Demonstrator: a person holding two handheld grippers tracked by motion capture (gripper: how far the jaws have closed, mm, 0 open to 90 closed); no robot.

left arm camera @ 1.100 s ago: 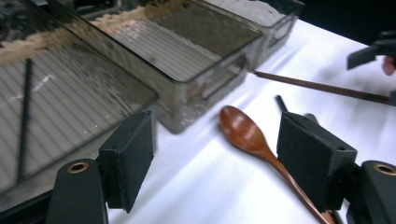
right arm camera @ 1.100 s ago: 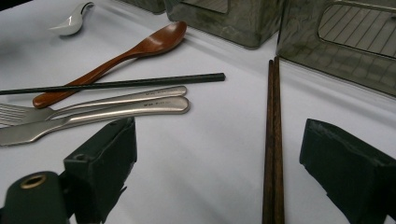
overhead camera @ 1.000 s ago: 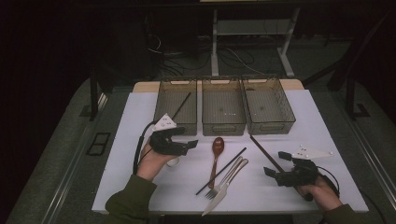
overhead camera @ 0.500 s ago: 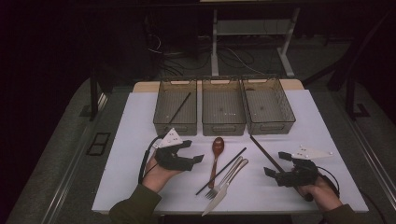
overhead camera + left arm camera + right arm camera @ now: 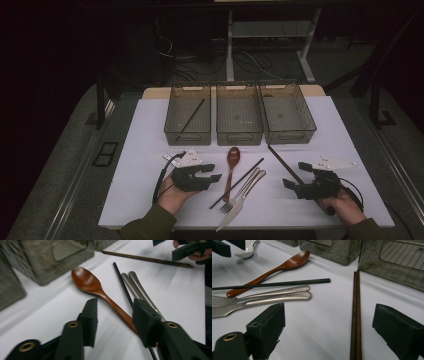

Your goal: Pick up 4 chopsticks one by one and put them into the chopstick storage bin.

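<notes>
- Faint engraved lettering can be seen on the handles of the fork (image 5: pixel 273 293) and the knife (image 5: pixel 262 301) in the right gripper view, but it is too small to be read; no other writing or brand is made out
- A white table (image 5: pixel 140 150) is seen from above, with three mesh bins set in a row at its far side; a single black chopstick lies inside the left bin (image 5: pixel 189 116)
- The left gripper (image 5: pixel 212 176) is held low over the table, just left of the wooden spoon (image 5: pixel 232 162)
- In the left gripper view its jaws have just been closing and now stand at a middling gap, with the wooden spoon's handle (image 5: pixel 117 310) running between them; the right pad is just beside the handle, but contact cannot be told, and the left pad stands clear of it
- The wooden spoon lies flat, bowl towards the bins, beside a loose black chopstick (image 5: pixel 237 182), the fork and the knife
- The right gripper (image 5: pixel 292 186) rests near the table's right edge, its jaws spread wide and holding nothing
- A pair of brown chopsticks (image 5: pixel 355 315) lies side by side on the table between the right gripper's jaws, untouched by either pad
</notes>
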